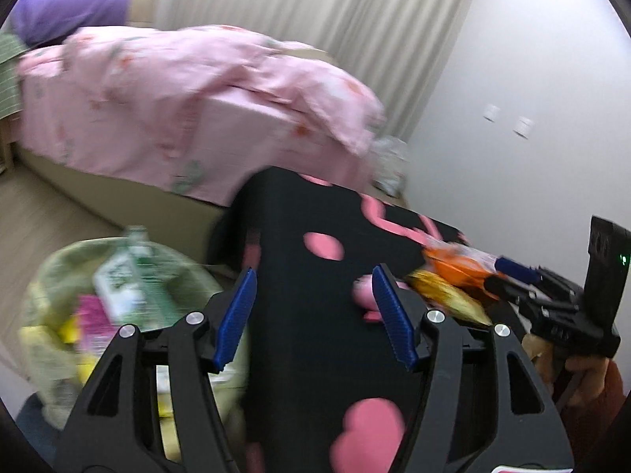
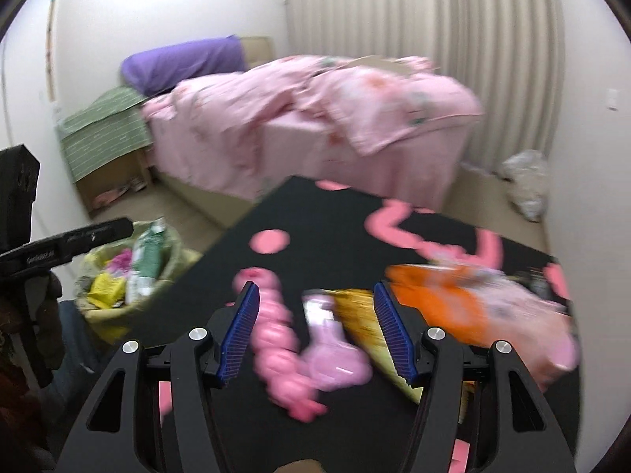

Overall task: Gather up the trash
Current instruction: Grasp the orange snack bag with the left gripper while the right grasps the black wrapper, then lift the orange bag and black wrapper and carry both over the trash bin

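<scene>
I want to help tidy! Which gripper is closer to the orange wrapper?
Right. The right gripper hangs over the table just beside the orange wrapper; the left gripper is farther off, toward the trash bin.

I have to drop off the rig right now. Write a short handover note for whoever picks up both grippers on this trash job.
Left gripper: open, empty, over the black table edge beside the trash bin.
Right gripper: open, empty, over table litter.
Done: the bin on the floor left of the table already holds a bottle and wrappers.
Left: pink wrapper, yellow wrapper and orange packet on the table. Frames are blurred, so recheck before gripping.
</scene>
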